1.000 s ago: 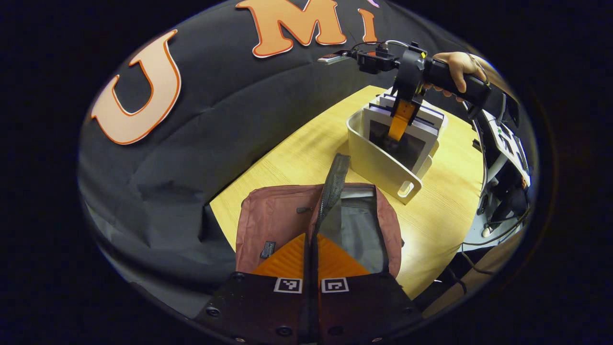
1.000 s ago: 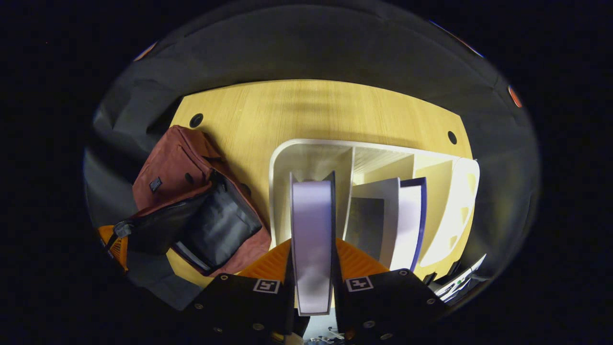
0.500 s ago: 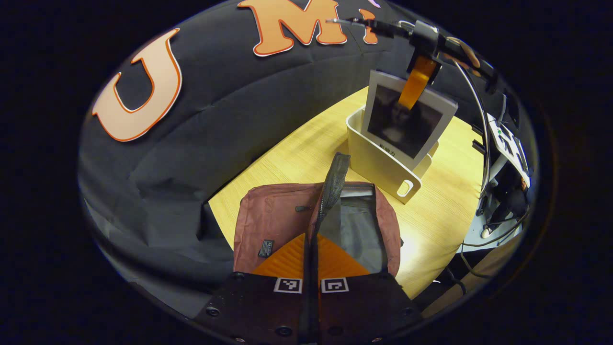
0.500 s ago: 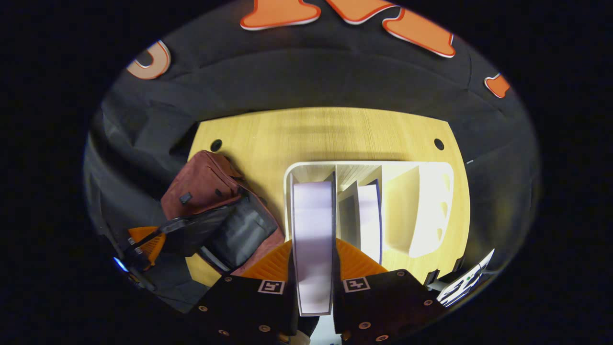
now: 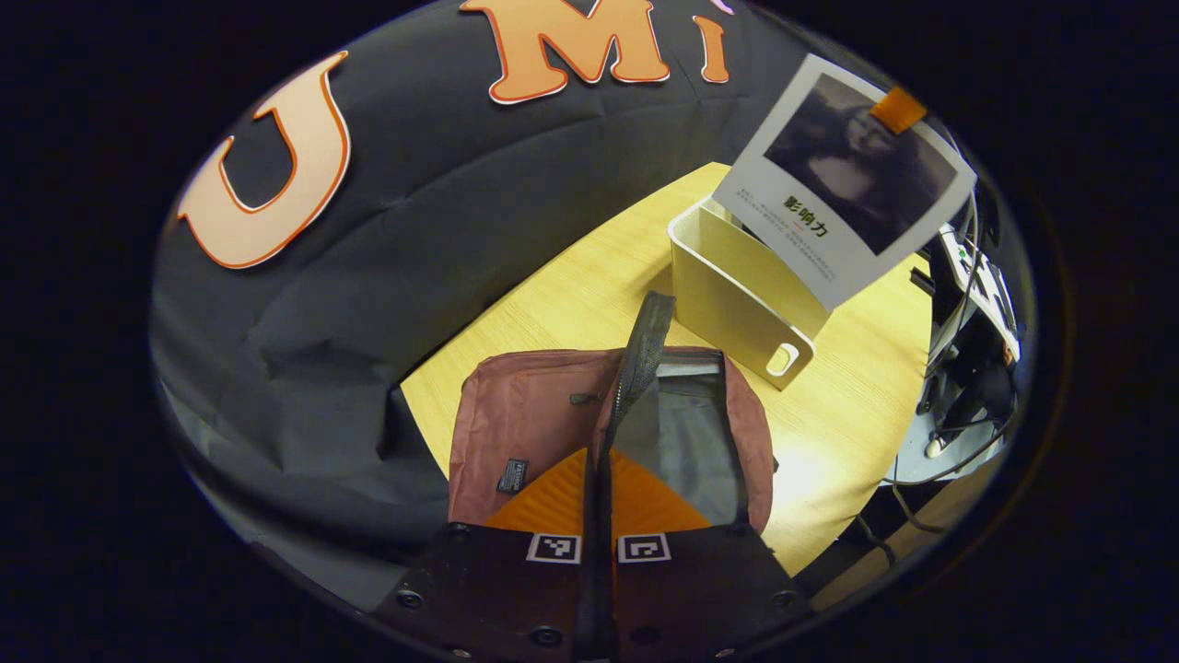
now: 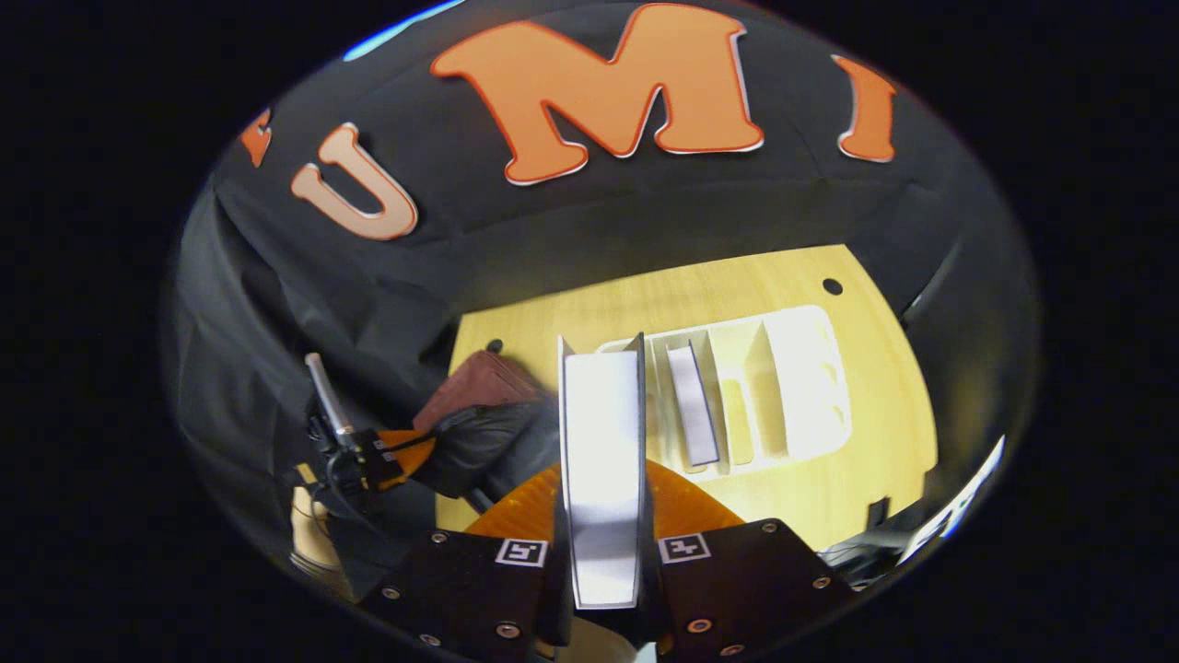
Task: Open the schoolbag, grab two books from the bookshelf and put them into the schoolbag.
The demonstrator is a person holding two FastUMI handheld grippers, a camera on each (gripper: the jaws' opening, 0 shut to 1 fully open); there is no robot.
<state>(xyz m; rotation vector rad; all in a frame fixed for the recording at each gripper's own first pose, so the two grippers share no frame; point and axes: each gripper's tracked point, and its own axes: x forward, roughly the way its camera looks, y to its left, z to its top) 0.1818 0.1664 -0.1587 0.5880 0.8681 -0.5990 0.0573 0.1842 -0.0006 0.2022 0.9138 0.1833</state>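
1. The right gripper (image 6: pixel 603 552) is raised high above the table (image 6: pixel 857 479), looking down on it, with its fingers clamping a book (image 6: pixel 603 460) between them; in the left gripper view that book (image 5: pixel 843 180) hangs tilted in the air above the bookshelf (image 5: pixel 737 299).
2. The left gripper (image 5: pixel 599 552) sits low at the schoolbag (image 5: pixel 534 424), its fingers pressed together on the bag's flap edge (image 5: pixel 636 368), holding it up so the mouth stays wide.
3. The held book has a pale grey cover with a dark portrait picture; seen from above, its page block is white.
4. The schoolbag is soft, dull-red fabric with a grey lining (image 5: pixel 682 442).
5. The bookshelf is a cream, smooth divided rack with rounded corners and a slot handle; one more book (image 6: pixel 691 414) stands upright in a middle compartment.
6. The table is light wood grain.
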